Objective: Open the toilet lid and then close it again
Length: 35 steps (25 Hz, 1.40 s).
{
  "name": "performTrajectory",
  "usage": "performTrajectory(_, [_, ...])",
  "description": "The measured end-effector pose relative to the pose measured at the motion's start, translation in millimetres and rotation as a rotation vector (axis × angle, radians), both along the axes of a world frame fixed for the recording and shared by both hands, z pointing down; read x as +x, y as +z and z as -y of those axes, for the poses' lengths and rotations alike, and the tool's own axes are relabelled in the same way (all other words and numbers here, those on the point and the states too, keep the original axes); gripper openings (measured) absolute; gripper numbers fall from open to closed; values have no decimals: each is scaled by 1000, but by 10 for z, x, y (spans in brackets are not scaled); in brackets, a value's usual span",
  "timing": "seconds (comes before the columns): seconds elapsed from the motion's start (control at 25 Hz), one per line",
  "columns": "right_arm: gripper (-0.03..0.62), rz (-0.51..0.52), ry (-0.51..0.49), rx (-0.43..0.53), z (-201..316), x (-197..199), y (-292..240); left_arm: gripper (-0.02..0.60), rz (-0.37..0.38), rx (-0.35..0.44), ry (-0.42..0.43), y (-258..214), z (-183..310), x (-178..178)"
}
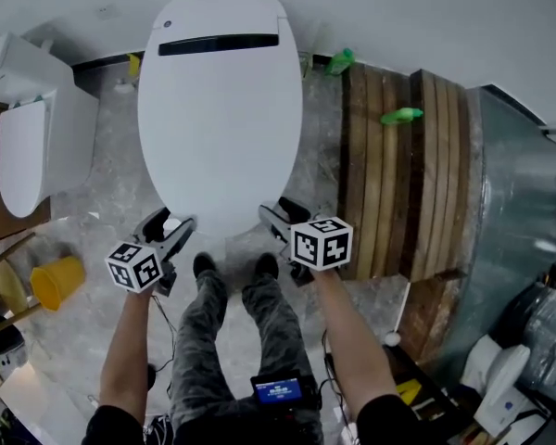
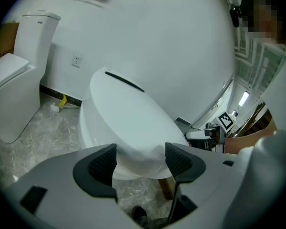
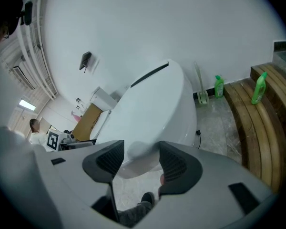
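toilet lid was down | left gripper and right gripper both gaped, lid's front lip between jaws | guess opening hadn't started

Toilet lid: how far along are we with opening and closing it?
Done: nothing confirmable; the toilet lid lies flat and shut, which fits either the start or the end. In hand: the left gripper and right gripper sit at the lid's front edge, jaws apart, the rim lined up between them, not clamped. Remaining: if it has not been raised yet, grip, lift, then lower.
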State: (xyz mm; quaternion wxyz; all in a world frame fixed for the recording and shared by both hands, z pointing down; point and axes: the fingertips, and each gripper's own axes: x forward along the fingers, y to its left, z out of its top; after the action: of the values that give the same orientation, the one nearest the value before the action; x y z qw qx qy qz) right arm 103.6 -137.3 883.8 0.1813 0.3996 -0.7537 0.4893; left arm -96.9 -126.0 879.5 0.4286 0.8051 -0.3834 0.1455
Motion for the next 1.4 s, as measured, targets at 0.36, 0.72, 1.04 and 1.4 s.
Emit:
performTrajectory(0.36, [239, 67, -33, 48, 112, 16, -891, 310, -120, 55, -19, -946, 132, -38])
performTrajectory(0.72, [239, 159, 18, 73, 380, 1, -1607, 311, -212, 89, -53, -1630, 344, -91])
performTrajectory(1.04, [239, 220, 37, 117, 657, 4, -2123, 310, -179, 177, 15, -2122, 535, -94])
performTrajectory(1.4, [239, 275, 65, 147, 998, 16, -2659, 310, -32, 358, 104, -2686, 750, -1])
